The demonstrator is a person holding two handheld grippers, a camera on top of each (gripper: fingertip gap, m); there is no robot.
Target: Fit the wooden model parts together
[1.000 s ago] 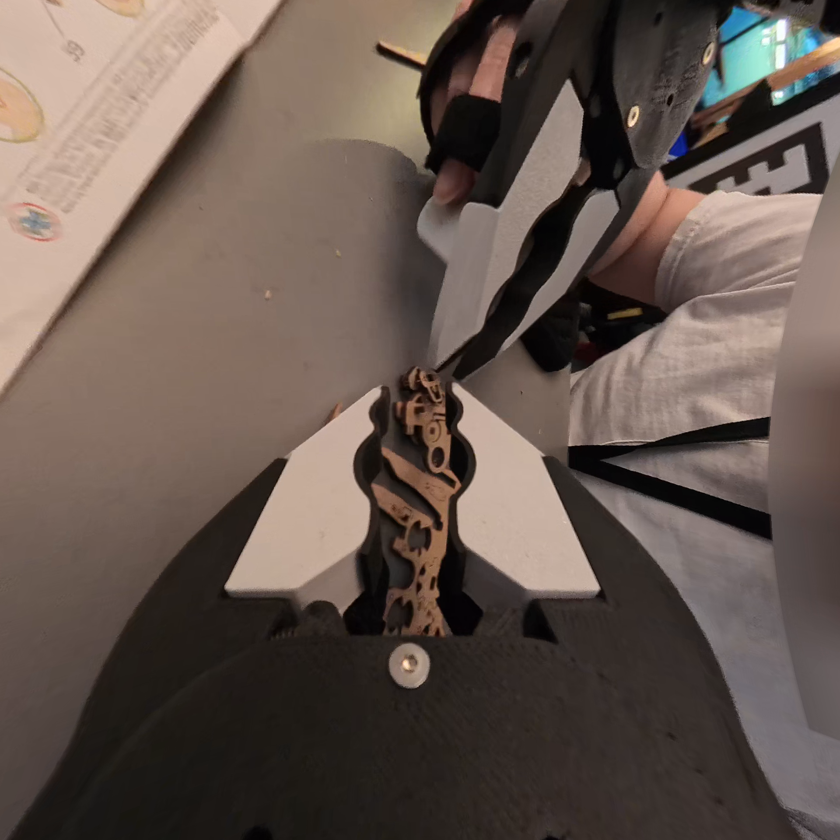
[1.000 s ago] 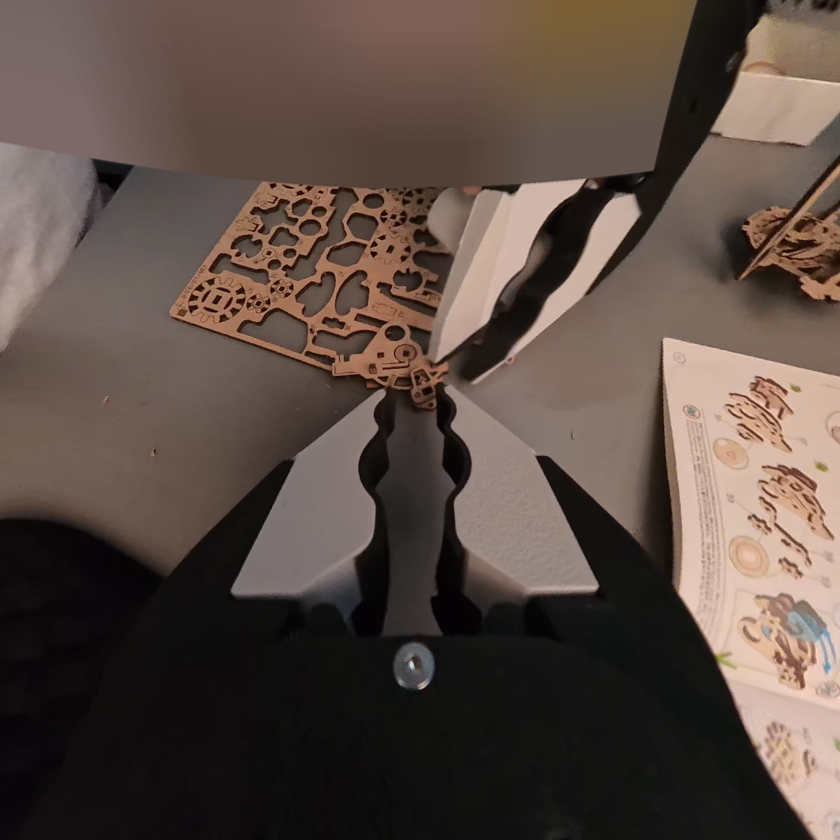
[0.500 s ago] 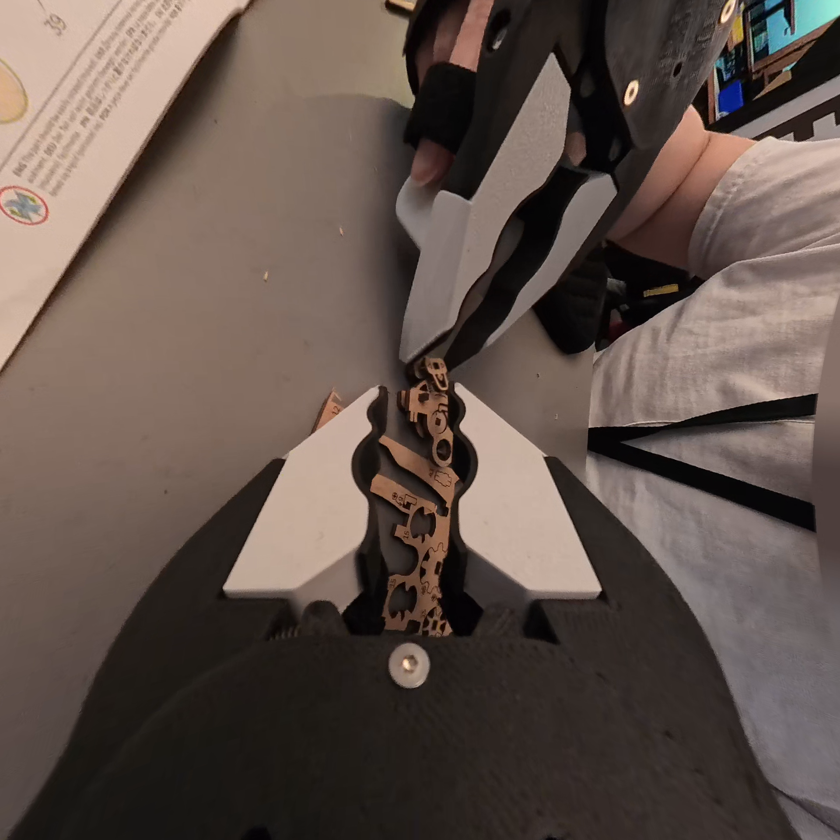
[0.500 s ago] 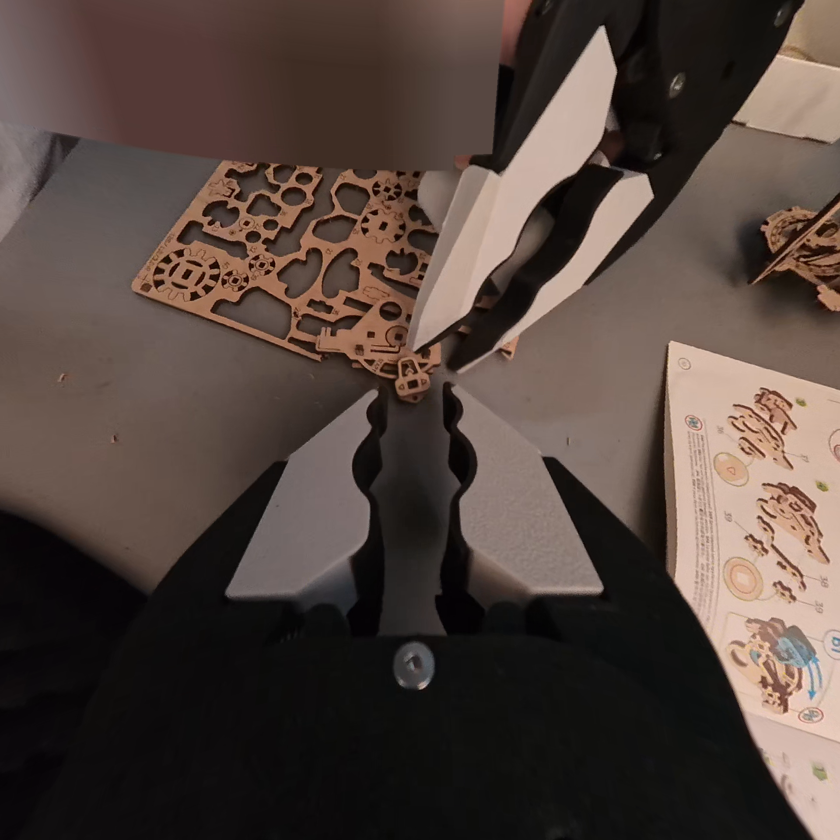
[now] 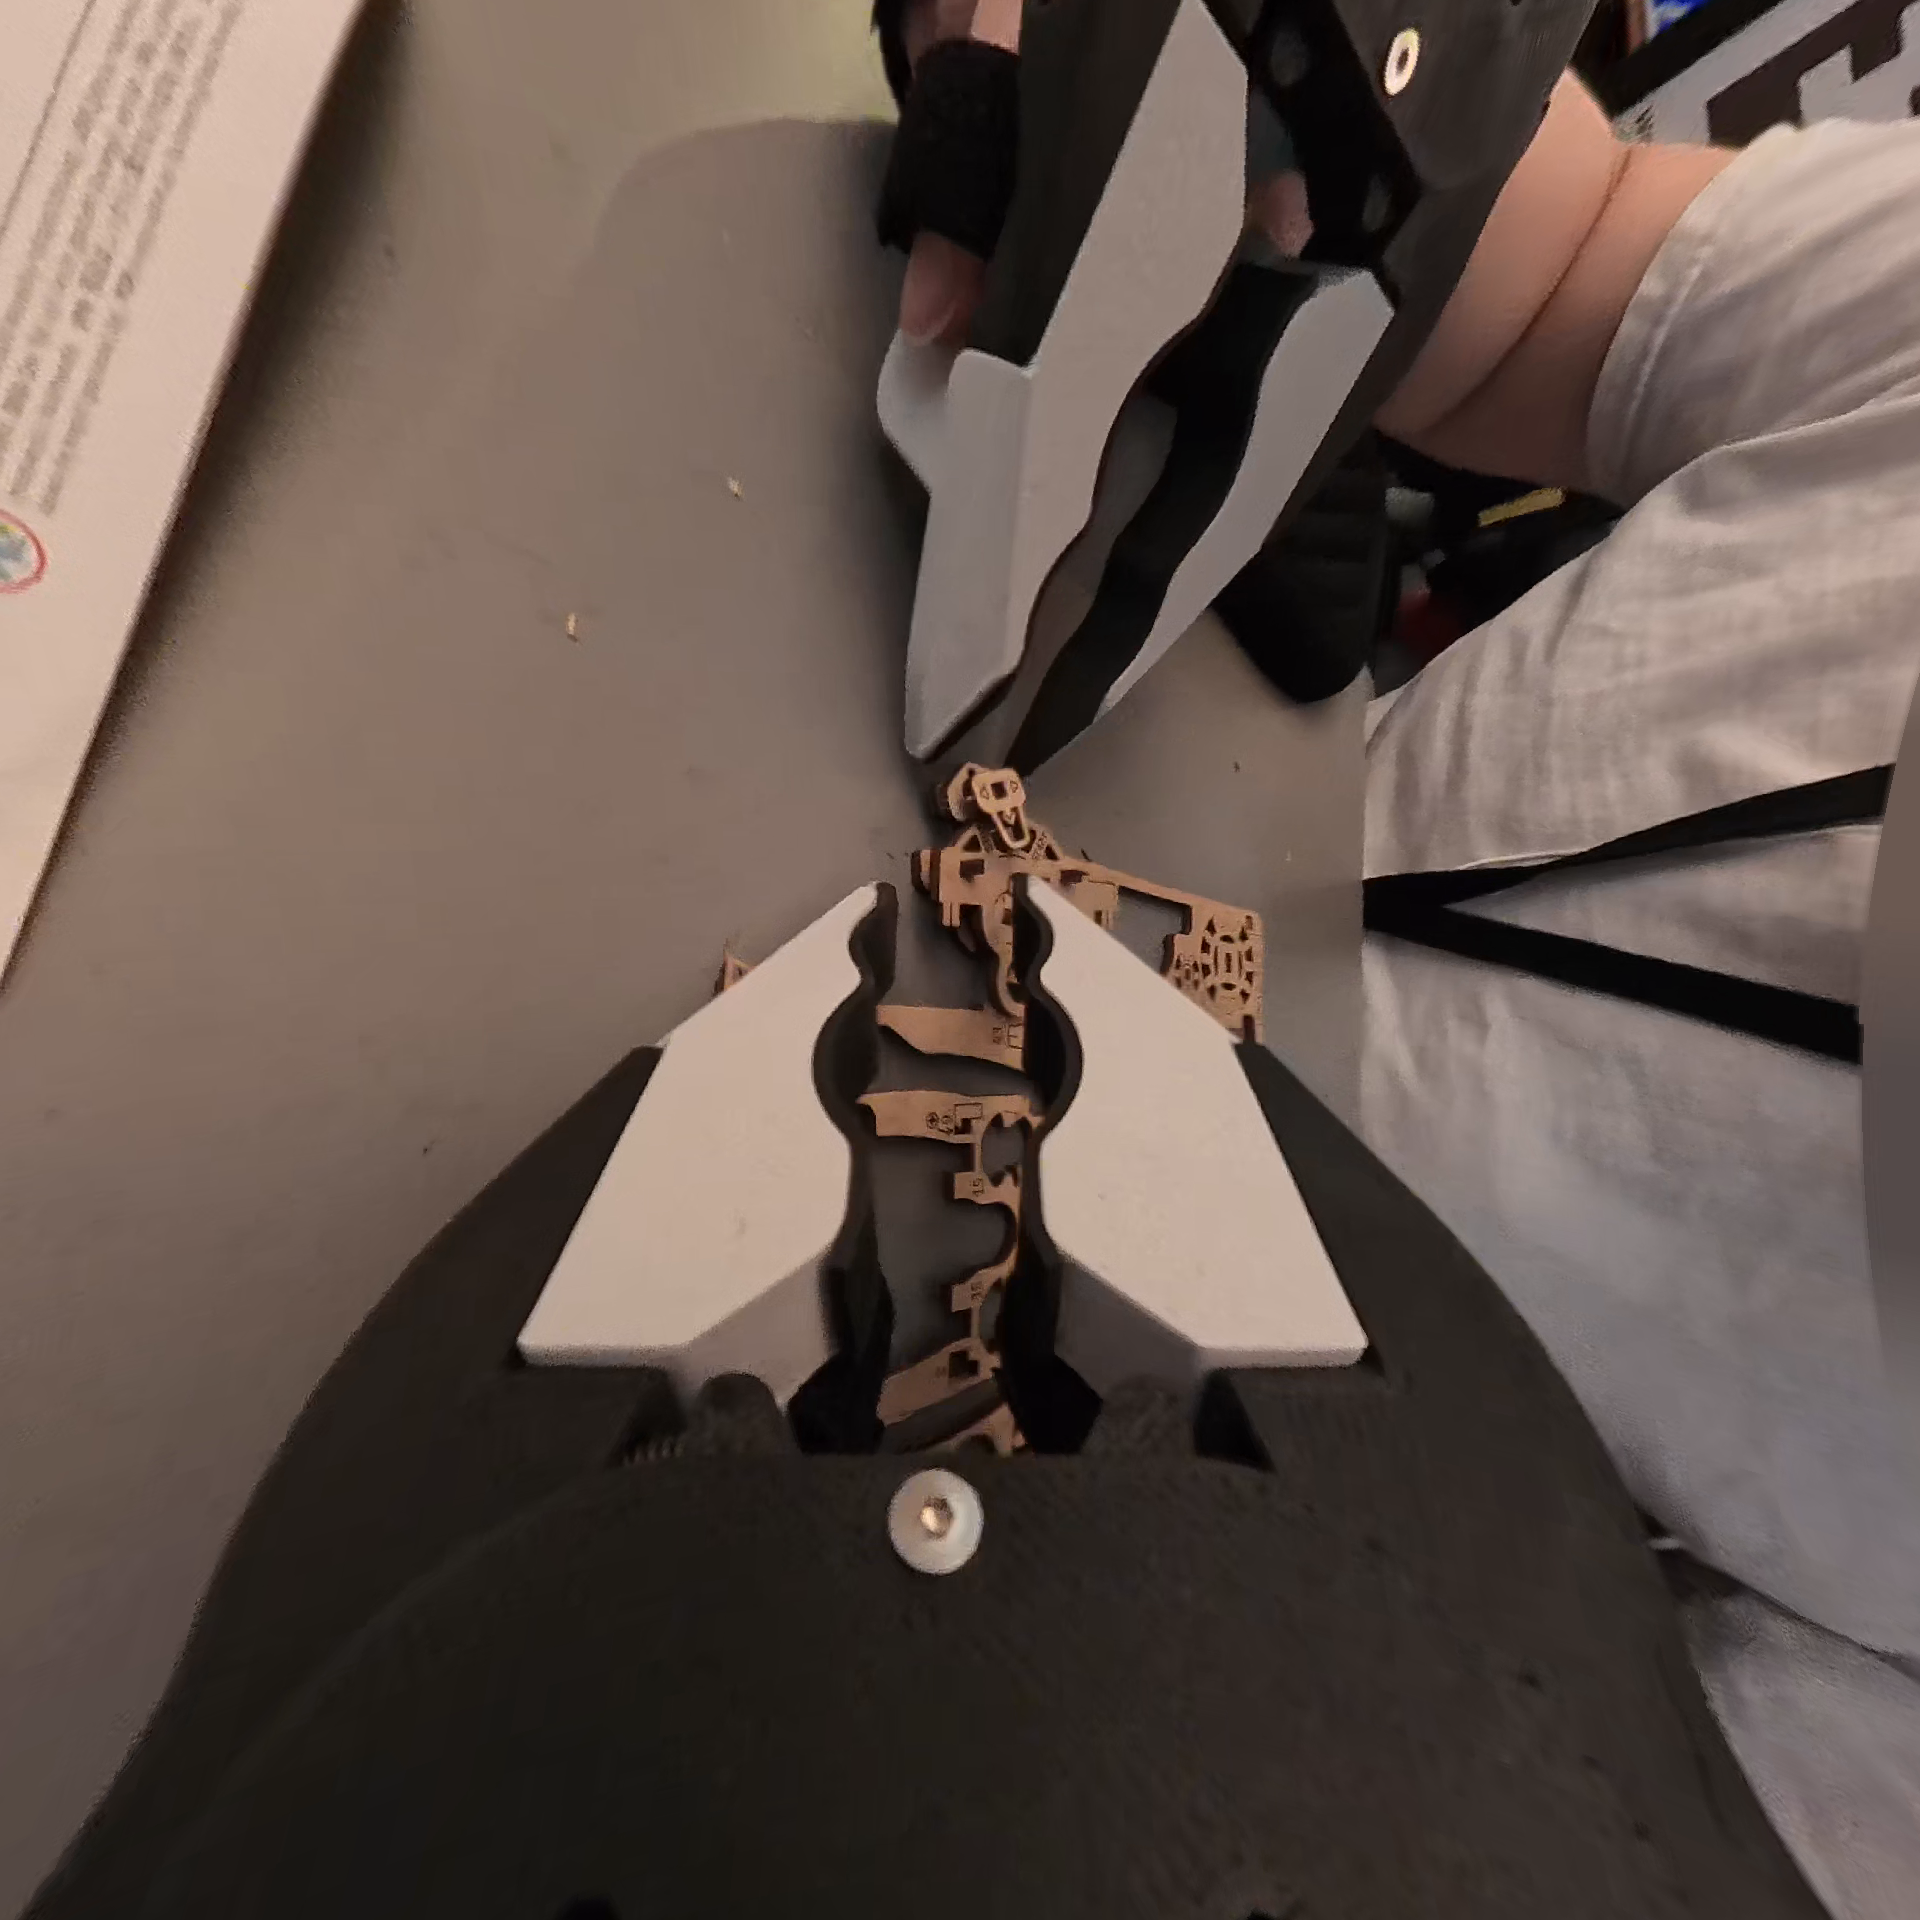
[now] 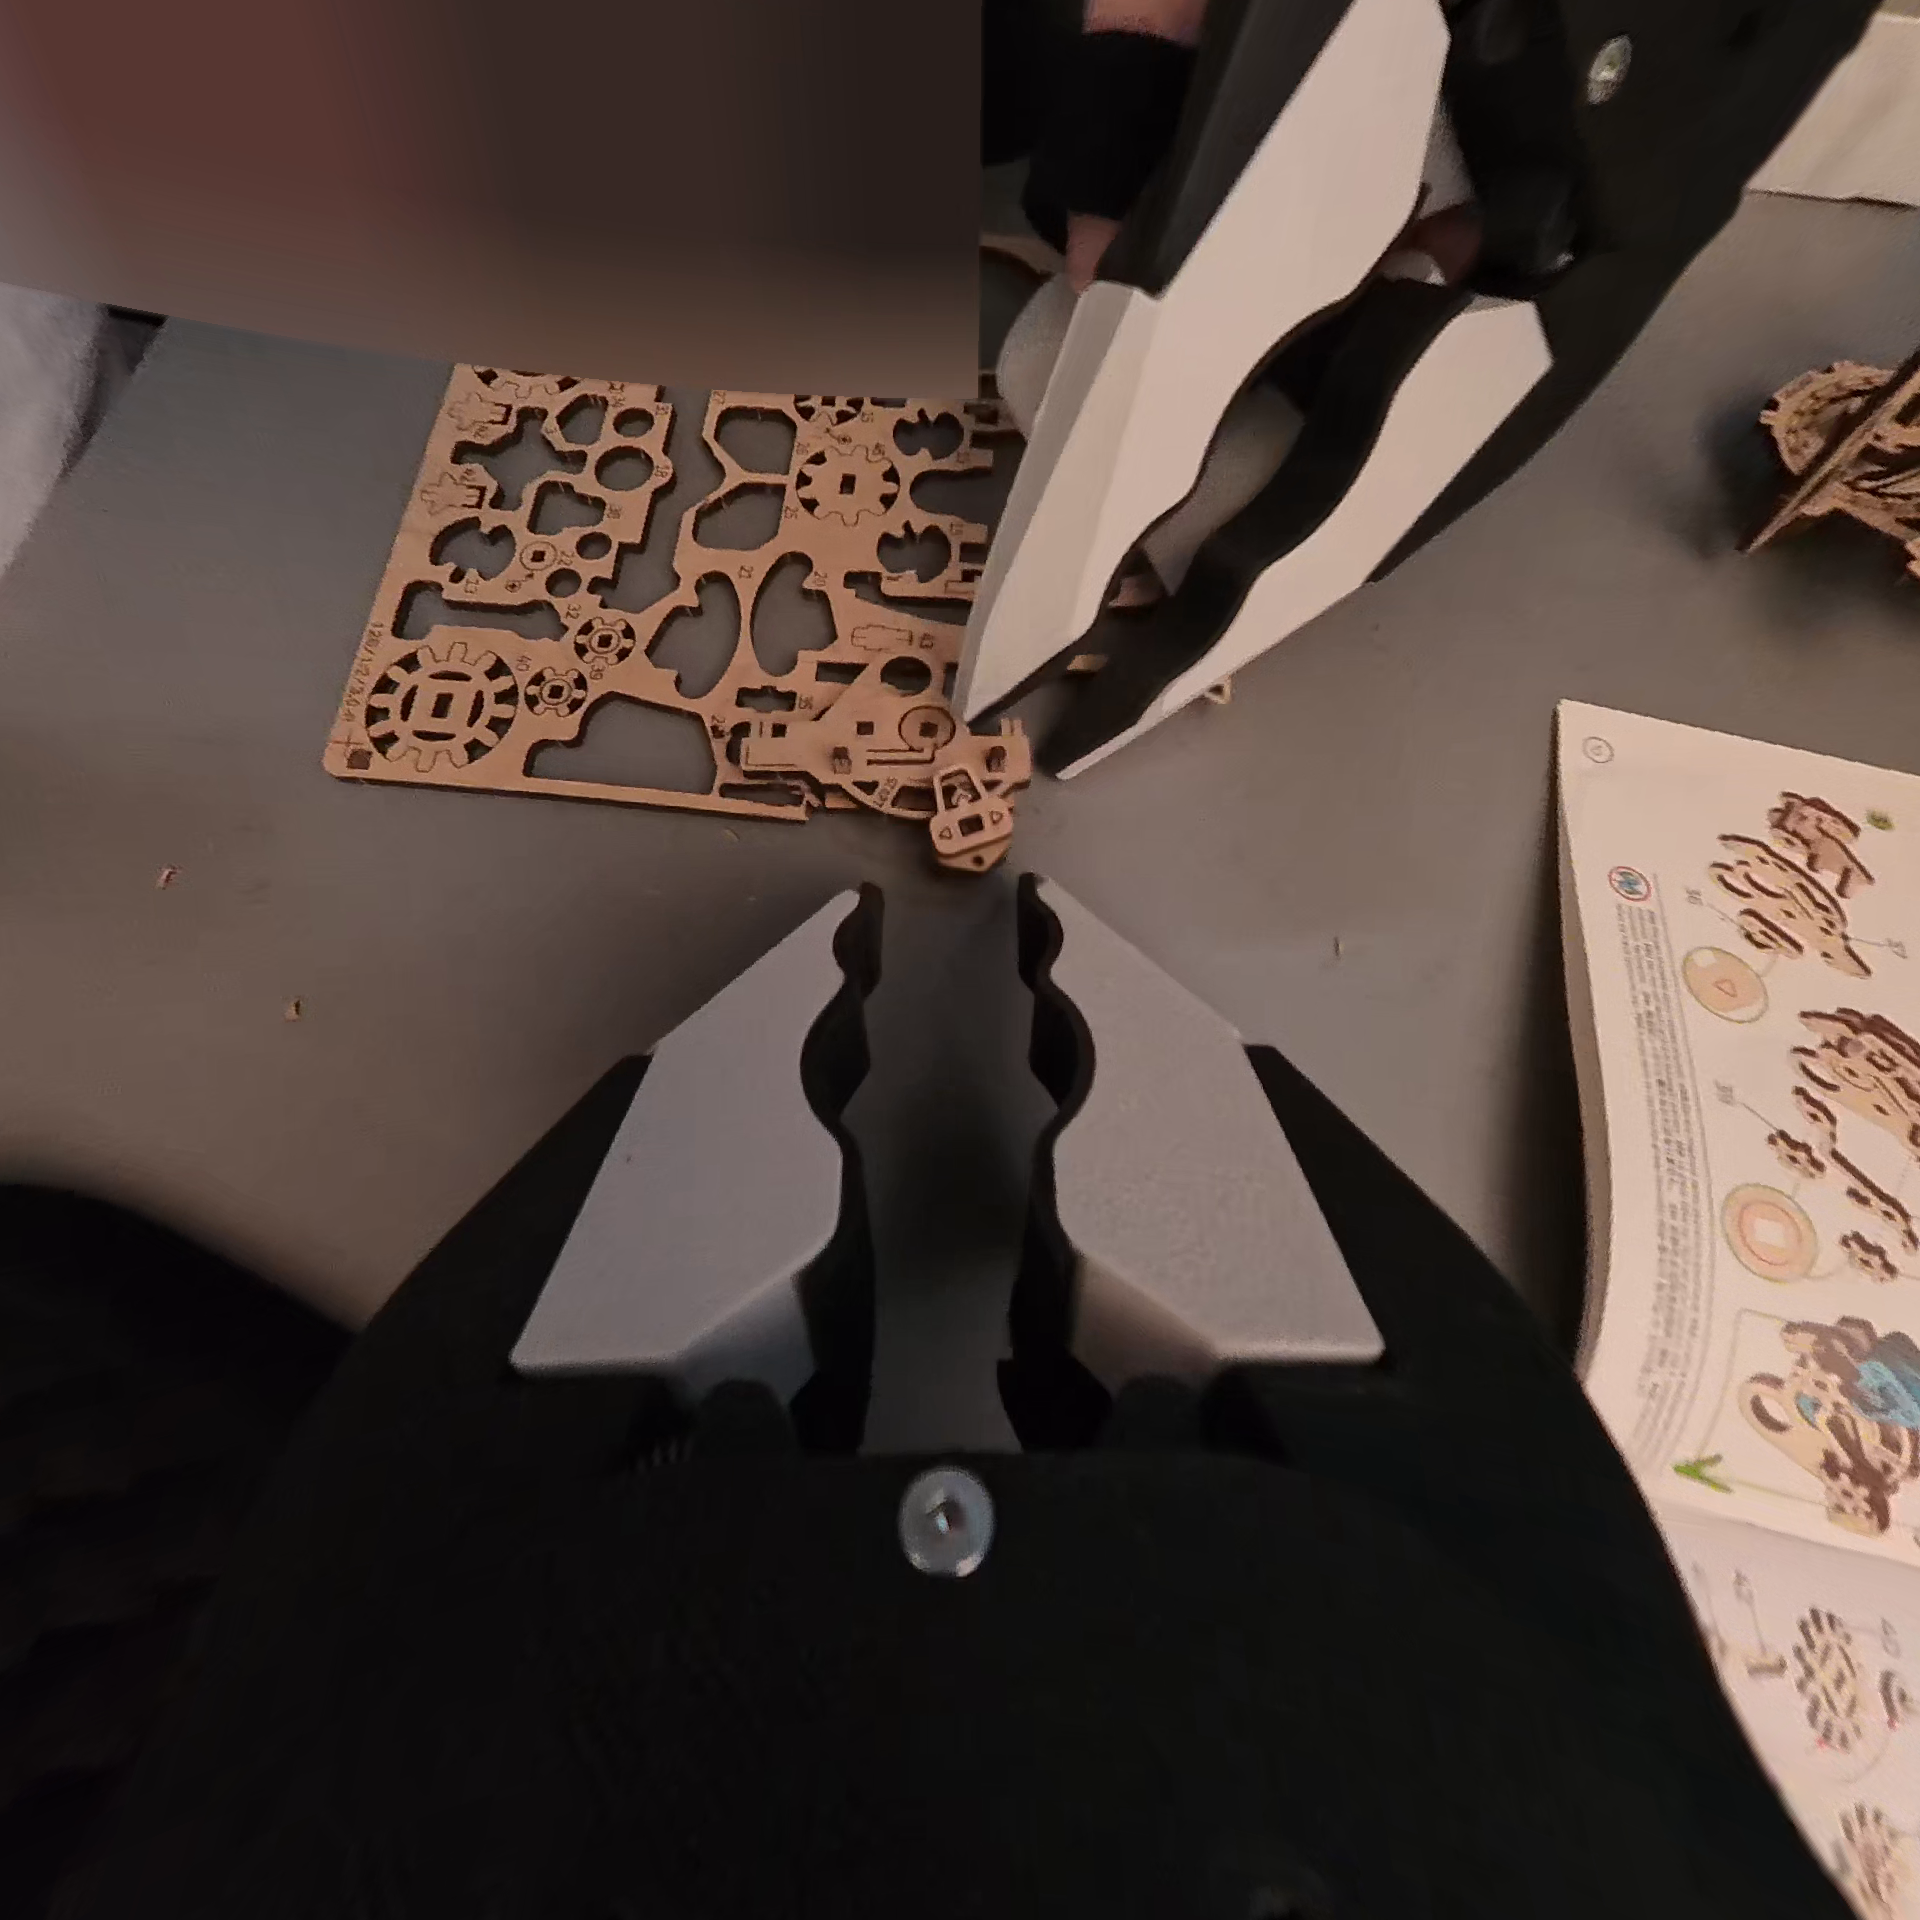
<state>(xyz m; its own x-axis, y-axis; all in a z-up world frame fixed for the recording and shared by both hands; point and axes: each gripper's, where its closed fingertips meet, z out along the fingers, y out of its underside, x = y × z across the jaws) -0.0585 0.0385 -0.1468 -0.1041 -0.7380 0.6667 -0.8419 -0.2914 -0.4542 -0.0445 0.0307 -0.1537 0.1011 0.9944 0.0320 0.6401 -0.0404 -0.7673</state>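
Note:
A flat laser-cut wooden parts sheet (image 6: 644, 582) lies on the grey table (image 6: 260, 935). A small padlock-shaped wooden part (image 6: 971, 821) sits at its near right corner. My left gripper (image 6: 1013, 743) comes down from the upper right with its tips on that corner. Its jaws stand a narrow gap apart and clamp nothing. In the left wrist view the sheet (image 5: 1216, 956) shows through and beside the left gripper (image 5: 956, 894). My right gripper (image 6: 945, 888) is open and empty, its tips just short of the small part (image 5: 992, 810). It also shows in the left wrist view (image 5: 966, 748).
An open instruction booklet (image 6: 1745, 1039) lies to the right, and shows in the left wrist view (image 5: 125, 260). A partly built wooden model (image 6: 1849, 457) stands at the far right. A person's arm and white shirt (image 5: 1662, 623) are close by. Small wood crumbs lie on the table. Both grippers' tips are close together, under 4 cm apart.
My right gripper has drawn back from the small part, which was between its tips a second ago. The part stays at the sheet's corner. The left gripper has shifted slightly over the sheet.

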